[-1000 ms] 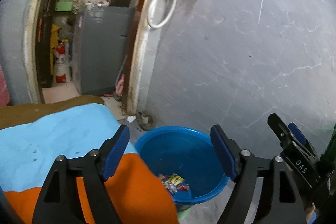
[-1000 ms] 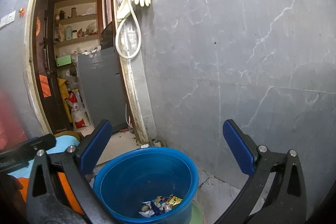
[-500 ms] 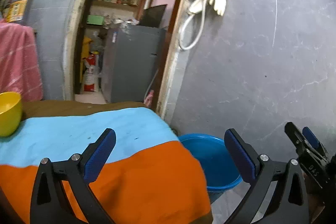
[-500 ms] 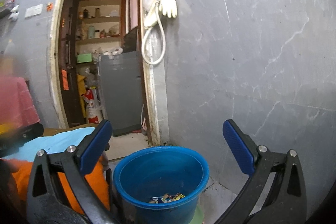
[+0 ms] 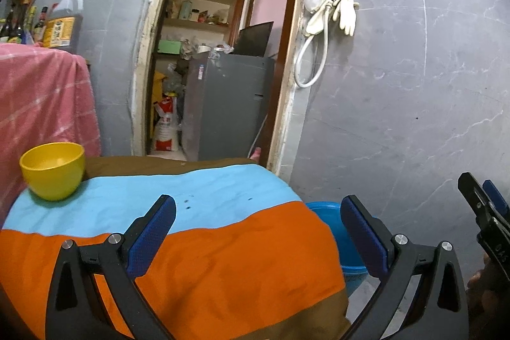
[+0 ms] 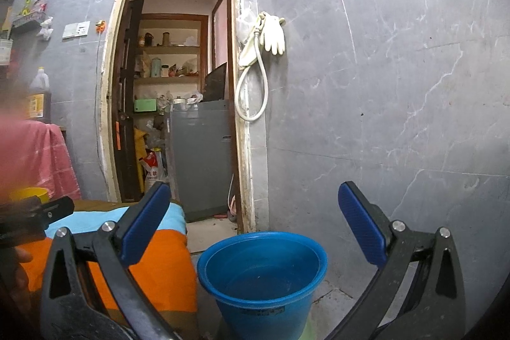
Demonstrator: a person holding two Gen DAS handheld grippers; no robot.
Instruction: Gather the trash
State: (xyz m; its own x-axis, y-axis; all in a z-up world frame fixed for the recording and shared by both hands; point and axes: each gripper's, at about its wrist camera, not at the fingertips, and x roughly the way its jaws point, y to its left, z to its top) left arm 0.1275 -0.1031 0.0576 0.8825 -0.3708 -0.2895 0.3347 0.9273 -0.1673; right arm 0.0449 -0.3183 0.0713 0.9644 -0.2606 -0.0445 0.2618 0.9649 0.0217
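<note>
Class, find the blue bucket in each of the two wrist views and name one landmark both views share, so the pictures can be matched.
Left wrist view: the blue bucket is low and right of centre, mostly hidden behind the orange and blue cloth.
Right wrist view: the blue bucket stands at bottom centre, its whole rim showing, right of the cloth.
Shared landmark: the white gloves hanging beside the doorway.

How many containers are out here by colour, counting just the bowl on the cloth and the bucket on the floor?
Yellow: 1, the bowl on the blue stripe of the cloth.
Blue: 1, the bucket on the floor beside the table.
Total: 2.
</note>
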